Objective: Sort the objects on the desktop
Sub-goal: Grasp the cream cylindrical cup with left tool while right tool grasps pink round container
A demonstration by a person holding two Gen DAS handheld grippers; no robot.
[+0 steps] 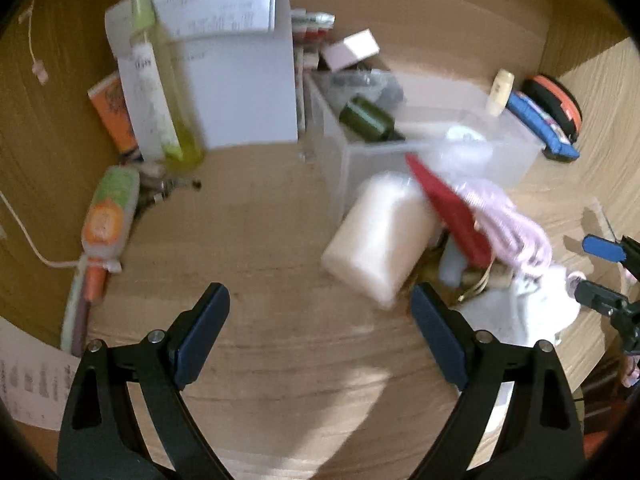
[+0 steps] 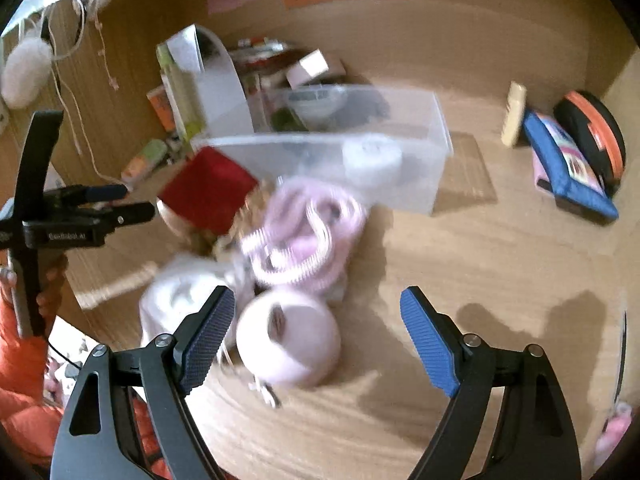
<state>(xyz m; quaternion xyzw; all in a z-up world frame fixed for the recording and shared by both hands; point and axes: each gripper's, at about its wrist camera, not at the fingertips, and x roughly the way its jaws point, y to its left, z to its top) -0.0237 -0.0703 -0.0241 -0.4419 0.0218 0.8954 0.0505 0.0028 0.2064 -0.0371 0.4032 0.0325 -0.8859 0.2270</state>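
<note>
The clutter pile [image 2: 256, 240] sits on the wooden desk [image 2: 480, 264], just in front of the clear plastic bin [image 2: 400, 176]: a pink coiled cable [image 2: 308, 224], a red pouch [image 2: 208, 192], a white cloth [image 2: 176, 300] and a round pale pink object [image 2: 288, 340] lie touching or overlapping. The right gripper [image 2: 318, 334] hangs over the near edge of the pile, jaws spread wide and holding nothing, with the round object between them. The left gripper [image 1: 320, 336] is likewise wide apart and empty, with a cream cylinder [image 1: 380, 240] just ahead. The likely trouble is tangling: closing on one item may snag the cable or cloth and drag its neighbours along. Both views are blurred, so exact contacts are uncertain.
</note>
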